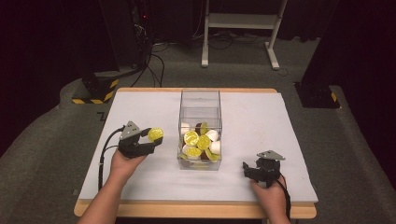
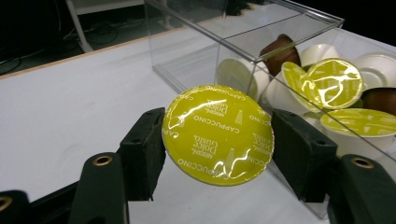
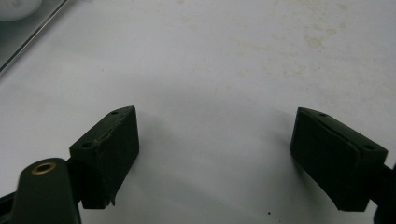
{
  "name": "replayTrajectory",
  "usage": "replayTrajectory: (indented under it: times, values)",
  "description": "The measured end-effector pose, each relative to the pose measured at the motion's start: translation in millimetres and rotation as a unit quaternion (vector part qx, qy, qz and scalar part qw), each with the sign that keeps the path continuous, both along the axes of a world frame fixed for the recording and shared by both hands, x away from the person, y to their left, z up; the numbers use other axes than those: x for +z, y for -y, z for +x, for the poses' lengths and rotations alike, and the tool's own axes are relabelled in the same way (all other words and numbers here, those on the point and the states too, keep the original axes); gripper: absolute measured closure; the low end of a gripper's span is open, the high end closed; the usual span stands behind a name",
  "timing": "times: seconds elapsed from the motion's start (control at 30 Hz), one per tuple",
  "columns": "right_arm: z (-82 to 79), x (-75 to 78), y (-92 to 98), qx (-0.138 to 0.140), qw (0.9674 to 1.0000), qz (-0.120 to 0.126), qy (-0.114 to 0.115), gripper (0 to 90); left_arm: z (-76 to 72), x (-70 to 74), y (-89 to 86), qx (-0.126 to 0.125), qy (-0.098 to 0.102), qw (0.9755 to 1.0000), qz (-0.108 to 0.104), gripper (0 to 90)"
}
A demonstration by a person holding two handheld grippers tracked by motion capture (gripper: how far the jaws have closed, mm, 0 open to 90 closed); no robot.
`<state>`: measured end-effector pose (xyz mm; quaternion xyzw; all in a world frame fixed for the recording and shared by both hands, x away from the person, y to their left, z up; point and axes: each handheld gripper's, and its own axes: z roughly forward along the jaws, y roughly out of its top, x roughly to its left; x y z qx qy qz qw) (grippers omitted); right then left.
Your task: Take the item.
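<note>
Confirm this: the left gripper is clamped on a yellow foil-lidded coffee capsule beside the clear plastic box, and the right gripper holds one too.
Wrong on the right gripper: the right gripper view shows its jaws wide apart over bare white table, holding nothing. The left gripper does clamp the yellow foil-lidded coffee capsule beside the clear plastic box.

The left hand-held gripper (image 2: 217, 140) clamps a yellow-lidded capsule (image 2: 218, 134) between its jaws, above the white table (image 2: 70, 102). Just beyond, at right, a clear box (image 2: 243, 46) holds more capsules (image 2: 334, 84).

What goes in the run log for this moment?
left gripper: shut on yellow-lidded capsule | right gripper: open, over table | clear box: holds capsules
</note>
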<state>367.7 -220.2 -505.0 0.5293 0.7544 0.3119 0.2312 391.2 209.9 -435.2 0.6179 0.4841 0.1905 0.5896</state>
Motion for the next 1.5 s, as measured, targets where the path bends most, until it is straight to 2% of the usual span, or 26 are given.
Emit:
replayTrajectory:
  times: [0.4,0.53,0.57,0.8,0.87,0.9,1.07,1.2,1.27,1.43,1.5]
  values:
    - [0.0,0.0,0.0,0.000,1.0000,0.000,0.000,15.5,16.4,-13.1,-10.1,0.023,-0.019,0.9995,0.004,37.9]
    - [0.0,0.0,0.0,0.000,1.0000,0.000,0.000,15.5,23.7,-22.3,-14.4,0.036,-0.031,0.9988,-0.003,37.9]
    - [0.0,0.0,0.0,0.000,1.0000,0.000,0.000,15.5,27.0,-27.3,-18.1,0.038,-0.040,0.9985,0.007,37.9]
    - [0.0,0.0,0.0,0.000,1.0000,0.000,0.000,15.5,34.8,-39.2,-24.7,0.053,-0.054,0.9971,0.008,37.9]
    - [0.0,0.0,0.0,0.000,1.0000,0.000,0.000,15.5,36.9,-41.1,-25.6,0.055,-0.061,0.9966,-0.001,37.9]
    - [0.0,0.0,0.0,0.000,1.0000,0.000,0.000,15.5,37.7,-41.7,-24.6,0.059,-0.058,0.9965,-0.004,37.9]
    - [0.0,0.0,0.0,0.000,1.0000,0.000,0.000,15.5,42.2,-45.8,-27.8,0.063,-0.065,0.9959,0.009,37.9]
    - [0.0,0.0,0.0,0.000,1.0000,0.000,0.000,15.5,48.5,-51.1,-27.8,0.075,-0.067,0.9949,0.003,37.9]
    - [0.0,0.0,0.0,0.000,1.0000,0.000,0.000,15.5,51.8,-53.9,-28.5,0.076,-0.070,0.9946,0.005,37.9]
    - [0.1,0.0,0.1,0.000,1.0000,0.000,0.000,15.5,59.5,-61.1,-25.7,0.083,-0.076,0.9936,-0.006,37.9]
    - [0.1,0.1,0.2,0.000,1.0000,0.000,-0.001,15.4,60.6,-62.8,-25.3,0.084,-0.078,0.9935,-0.004,37.9]
